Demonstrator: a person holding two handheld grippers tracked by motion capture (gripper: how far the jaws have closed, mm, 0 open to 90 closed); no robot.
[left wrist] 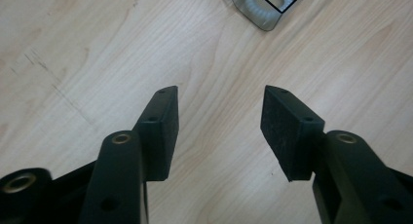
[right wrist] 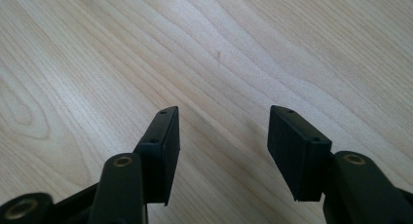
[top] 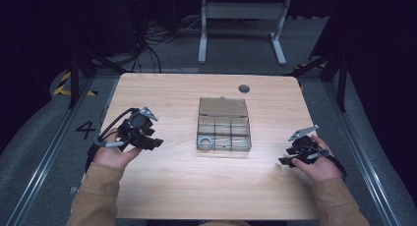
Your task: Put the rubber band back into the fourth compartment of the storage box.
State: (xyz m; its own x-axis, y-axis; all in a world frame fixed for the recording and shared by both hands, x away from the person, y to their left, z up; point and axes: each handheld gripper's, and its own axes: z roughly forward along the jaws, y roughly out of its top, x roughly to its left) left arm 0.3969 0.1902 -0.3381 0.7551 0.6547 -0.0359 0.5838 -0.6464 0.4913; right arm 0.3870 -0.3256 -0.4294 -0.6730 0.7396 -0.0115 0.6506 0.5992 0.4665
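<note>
Wooden table carries a clear compartment box at its middle. We hold the left gripper left of the box and the right gripper right of it, both with jaws apart and empty.

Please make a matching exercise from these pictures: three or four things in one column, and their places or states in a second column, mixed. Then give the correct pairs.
Things:
1. box
2. white ring
3. left hand-held gripper
4. grey disc

Places or states:
A. near the far edge of the table
B. open and empty, over bare wood left of the box
C. in the box's near-left compartment
D. in the middle of the table, lid open

Pairs: 1-D, 2-C, 3-B, 4-A
</note>
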